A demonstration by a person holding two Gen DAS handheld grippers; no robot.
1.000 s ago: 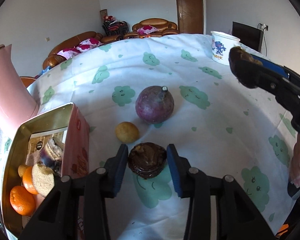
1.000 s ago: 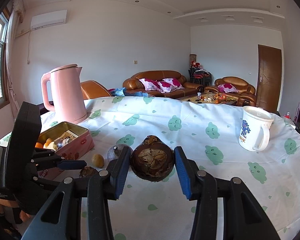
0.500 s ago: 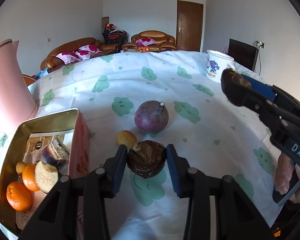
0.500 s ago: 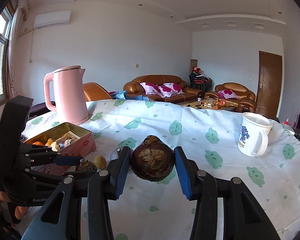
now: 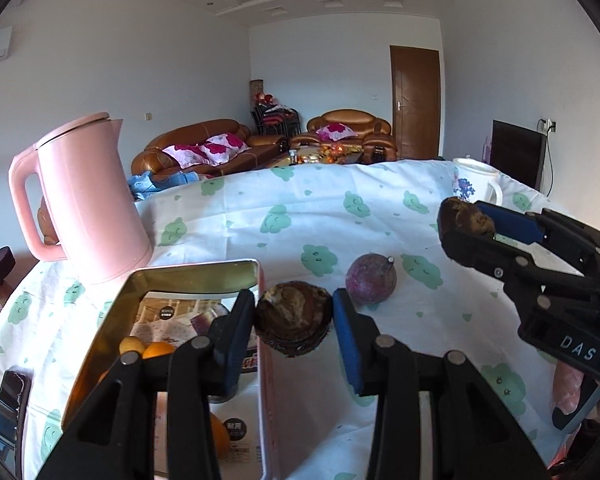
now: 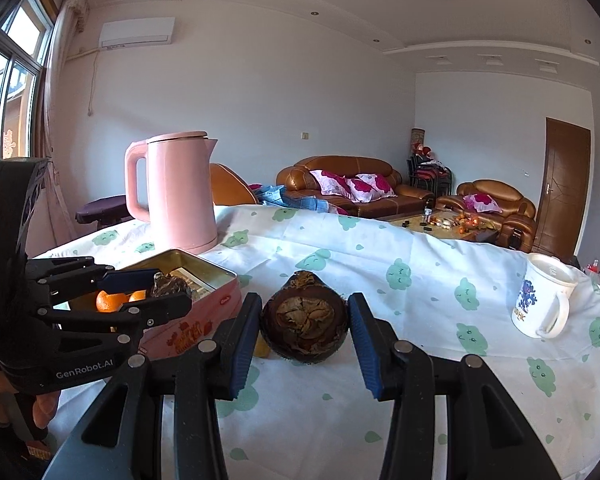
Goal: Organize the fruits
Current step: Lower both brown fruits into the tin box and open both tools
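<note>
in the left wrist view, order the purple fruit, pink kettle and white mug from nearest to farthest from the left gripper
1. purple fruit: on the cloth just past the left gripper, slightly right.
2. pink kettle: farther back on the left, behind the tin.
3. white mug: far right, near the table's back edge.

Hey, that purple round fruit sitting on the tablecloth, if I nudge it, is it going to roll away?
The purple fruit looks nearly round, so a nudge would probably set it rolling. The soft tablecloth may slow it, and the short stem on top might stop it once it tips onto that. Its skin looks smooth, so it could slip in a light pinch.
</note>
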